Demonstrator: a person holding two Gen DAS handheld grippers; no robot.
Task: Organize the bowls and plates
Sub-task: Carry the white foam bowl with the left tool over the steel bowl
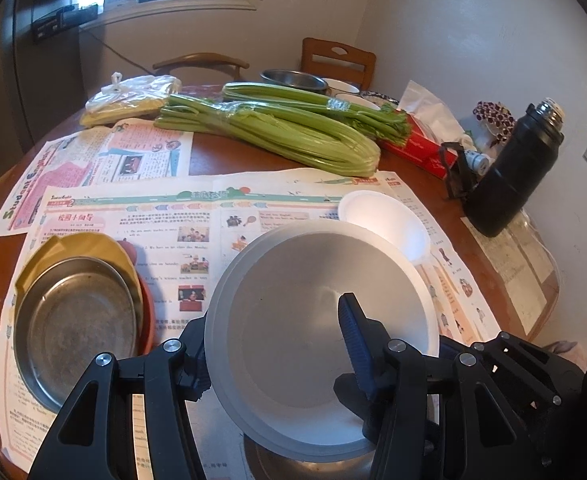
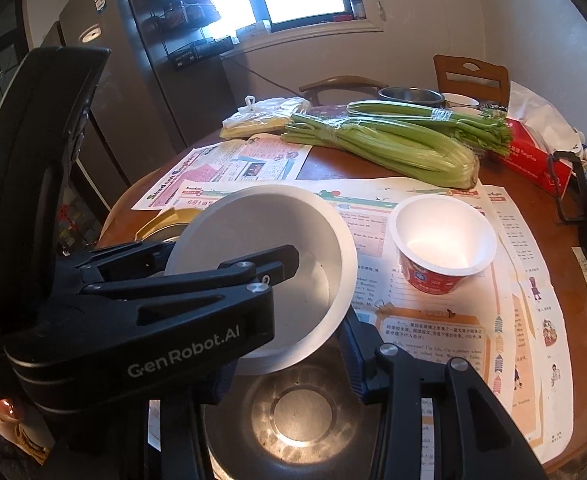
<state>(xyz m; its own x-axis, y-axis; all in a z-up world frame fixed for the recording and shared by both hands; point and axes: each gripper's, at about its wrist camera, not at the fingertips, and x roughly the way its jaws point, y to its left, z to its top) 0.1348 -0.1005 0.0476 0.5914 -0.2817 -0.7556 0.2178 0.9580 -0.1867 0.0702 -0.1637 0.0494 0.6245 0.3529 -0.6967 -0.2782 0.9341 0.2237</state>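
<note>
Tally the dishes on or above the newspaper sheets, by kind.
Plates: 3 (steel plate, yellow plate, red plate, stacked)
Bowls: 2 (white bowl, steel bowl)
Paper cups: 1 (paper cup)
Total: 6

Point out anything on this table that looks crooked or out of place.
The white bowl hangs tilted in the left gripper, above the steel bowl rather than nested in it. Nothing looks spilled or broken.
</note>
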